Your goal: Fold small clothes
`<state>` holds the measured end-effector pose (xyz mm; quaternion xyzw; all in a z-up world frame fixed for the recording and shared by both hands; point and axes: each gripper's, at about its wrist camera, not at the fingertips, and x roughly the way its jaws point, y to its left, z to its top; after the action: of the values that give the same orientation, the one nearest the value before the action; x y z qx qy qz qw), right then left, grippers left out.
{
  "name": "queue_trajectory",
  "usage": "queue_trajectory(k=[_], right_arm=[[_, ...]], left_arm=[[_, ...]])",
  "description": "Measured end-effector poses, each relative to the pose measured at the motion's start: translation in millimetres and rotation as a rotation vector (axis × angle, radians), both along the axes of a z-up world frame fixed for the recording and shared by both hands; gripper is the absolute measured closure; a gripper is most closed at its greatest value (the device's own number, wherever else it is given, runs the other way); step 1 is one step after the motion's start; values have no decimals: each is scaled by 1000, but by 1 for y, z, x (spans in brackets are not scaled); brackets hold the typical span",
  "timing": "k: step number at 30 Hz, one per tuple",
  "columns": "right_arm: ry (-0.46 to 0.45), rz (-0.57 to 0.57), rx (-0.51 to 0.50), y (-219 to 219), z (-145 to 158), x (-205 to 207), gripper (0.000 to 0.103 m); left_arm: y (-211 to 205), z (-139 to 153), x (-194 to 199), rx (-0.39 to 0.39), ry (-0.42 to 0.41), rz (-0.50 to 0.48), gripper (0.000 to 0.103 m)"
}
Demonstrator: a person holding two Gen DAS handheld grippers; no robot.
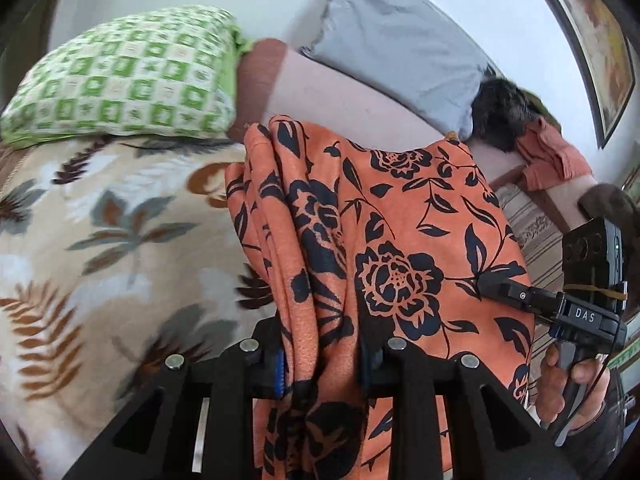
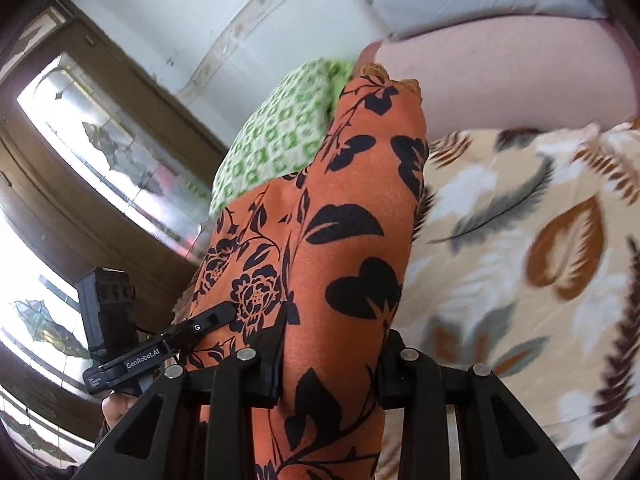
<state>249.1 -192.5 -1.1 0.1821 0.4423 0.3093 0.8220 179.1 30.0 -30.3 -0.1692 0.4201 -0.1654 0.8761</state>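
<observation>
An orange garment with a black flower print [image 1: 400,240] hangs stretched between both grippers, lifted off the bed. My left gripper [image 1: 324,368] is shut on a bunched edge of it, the cloth pinched between the black fingers. My right gripper [image 2: 328,364] is shut on the other edge of the orange garment [image 2: 340,240], which drapes over and past its fingers. In the left wrist view the right gripper [image 1: 496,286] shows at the cloth's right side, a hand on its handle. In the right wrist view the left gripper [image 2: 216,316] shows at the lower left, clamped on the cloth.
Below lies a cream blanket with leaf print [image 1: 100,240]. A green checked pillow [image 1: 120,80] and a grey pillow [image 1: 400,48] rest at the bed's head. A rust-coloured cloth [image 1: 552,156] lies at the far right. A wooden glazed door [image 2: 100,140] stands to the left.
</observation>
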Motion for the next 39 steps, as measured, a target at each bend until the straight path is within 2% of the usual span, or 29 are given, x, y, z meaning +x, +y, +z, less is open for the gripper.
queue_trajectory(k=[2, 5, 8, 9, 10, 11, 12, 14, 16, 18, 19, 21, 22, 25, 26, 29, 31, 33, 36, 38, 39], right_arm=[[25, -19, 0, -17, -16, 10, 68], [113, -60, 19, -48, -61, 21, 68], [243, -78, 25, -69, -128, 29, 65], [278, -102, -7, -74, -146, 28, 61], [315, -130, -58, -76, -161, 27, 52], [334, -155, -85, -81, -171, 24, 45], [304, -177, -65, -87, -169, 17, 38], [247, -209, -109, -89, -152, 11, 38], [149, -245, -126, -90, -122, 0, 38], [78, -240, -69, -86, -94, -15, 37], [59, -229, -24, -82, -85, -24, 33], [59, -191, 38, -68, -83, -39, 28], [78, -163, 51, -61, -91, -46, 26], [229, -149, -13, -57, -142, -52, 25], [256, -172, -7, -61, -149, -53, 25], [170, -138, 33, -58, -116, -54, 25], [78, -109, -2, -54, -89, -46, 25], [77, -114, 5, -59, -84, -28, 25], [148, -161, 86, -72, -100, 17, 25], [195, -181, 118, -70, -118, 47, 25], [246, -214, 108, -73, -133, 62, 25]], left_arm=[[-14, -16, 9, 9, 21, -9, 75], [-36, -56, 26, 20, 97, -24, 74], [-50, -101, 35, 63, 211, -23, 68], [-51, -124, 36, 99, 285, -20, 65], [-47, -131, 33, 72, 286, -14, 51], [-38, -130, 26, 42, 269, 4, 44], [-34, -127, 23, 45, 266, 12, 41], [-21, -110, 16, 68, 223, 38, 41], [-13, -87, 3, 97, 156, 46, 40], [-10, -73, -6, 121, 100, 45, 38], [-12, -71, -11, 136, 74, 39, 34], [-23, -71, -19, 181, 46, 27, 20], [-27, -80, -16, 201, 61, 14, 15], [-41, -123, -10, 299, 221, -20, 16], [-41, -125, -11, 297, 233, -26, 20], [-36, -93, -20, 273, 116, 17, 20], [-38, -68, -14, 264, 44, 25, 19], [-44, -56, 2, 268, 2, 20, 14], [-54, -70, 32, 313, 37, 13, 14], [-62, -101, 50, 385, 148, 4, 14], [-65, -119, 58, 421, 219, -27, 13]])
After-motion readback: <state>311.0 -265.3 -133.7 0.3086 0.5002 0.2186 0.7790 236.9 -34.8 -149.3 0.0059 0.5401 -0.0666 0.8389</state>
